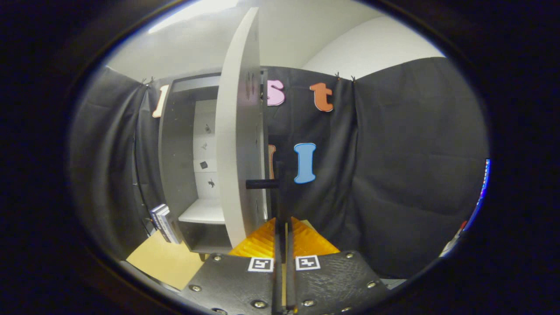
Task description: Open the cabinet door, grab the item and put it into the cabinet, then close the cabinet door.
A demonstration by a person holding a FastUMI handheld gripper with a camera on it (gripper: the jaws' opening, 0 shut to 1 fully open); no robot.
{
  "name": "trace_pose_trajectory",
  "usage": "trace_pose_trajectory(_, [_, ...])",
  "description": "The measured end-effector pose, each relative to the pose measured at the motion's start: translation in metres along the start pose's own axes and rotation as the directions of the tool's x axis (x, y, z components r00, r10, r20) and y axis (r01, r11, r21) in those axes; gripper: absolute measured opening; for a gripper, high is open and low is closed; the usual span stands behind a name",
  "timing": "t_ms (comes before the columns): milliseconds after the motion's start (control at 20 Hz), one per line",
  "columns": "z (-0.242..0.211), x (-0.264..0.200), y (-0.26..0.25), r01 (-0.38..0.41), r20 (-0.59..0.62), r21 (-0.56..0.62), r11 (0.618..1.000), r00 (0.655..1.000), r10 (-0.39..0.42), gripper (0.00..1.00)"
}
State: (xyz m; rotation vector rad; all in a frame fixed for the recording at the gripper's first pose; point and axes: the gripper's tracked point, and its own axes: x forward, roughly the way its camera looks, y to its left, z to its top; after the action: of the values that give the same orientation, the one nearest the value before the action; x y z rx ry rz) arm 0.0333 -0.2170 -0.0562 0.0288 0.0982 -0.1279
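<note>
The gripper [282, 227] has its fingers pressed together on the dark handle [276, 192] of the cabinet door [238, 131], which stands open edge-on at twelve o'clock. At ten o'clock, the cabinet [183, 153] shows a shelf [203, 212]; a box [164, 223] leans beside it.

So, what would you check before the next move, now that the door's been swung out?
1. Door open far enough: ok, it stands edge-on to the gripper, well out from the cabinet.
2. Gripper free to leave: not ok, its fingers are shut on the door's handle.
3. Room on the shelf: ok, the part that shows is bare.
4. Item found: ok, a box stands on the table against the cabinet's outer side wall.
5. Box easy to grasp: cannot tell, it is small and far off.
</note>
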Motion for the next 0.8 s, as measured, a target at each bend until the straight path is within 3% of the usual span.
trace_pose_trajectory(400, [0.001, 0.012, -0.035, -0.095, 0.004, 0.025, 0.995, 0.995, 0.095, 0.04])
trace_pose_trajectory(800, [0.004, -0.002, -0.038, -0.071, 0.005, 0.032, 0.997, 0.998, 0.07, 0.04])
